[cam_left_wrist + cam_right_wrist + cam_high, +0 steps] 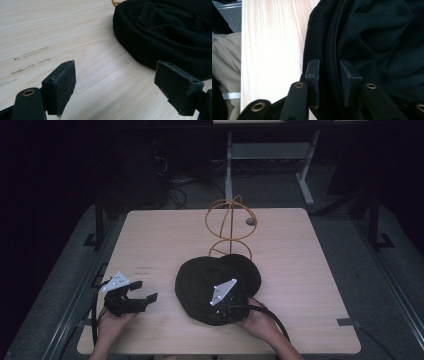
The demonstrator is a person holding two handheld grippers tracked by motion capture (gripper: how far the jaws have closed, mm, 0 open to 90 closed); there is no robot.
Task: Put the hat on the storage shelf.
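A black fabric bundle (210, 280), round and folded over on itself, lies at the middle front of the light wood table (300, 260). My right gripper (216, 312) sits at its near edge; in the right gripper view the jaws (329, 72) stand close together, with the bundle's stitched rim (332, 50) pinched between them. My left gripper (146, 290) rests open on the bare table to the left of the bundle (170, 32), a short gap away, with nothing between its pads (62, 85).
Orange wire hoops (231, 220) stand upright just behind the bundle, beside a small grey disc (250, 221). Faint marks (32, 52) streak the wood near the left gripper. A desk frame (270, 155) and cables stand on the floor beyond the table.
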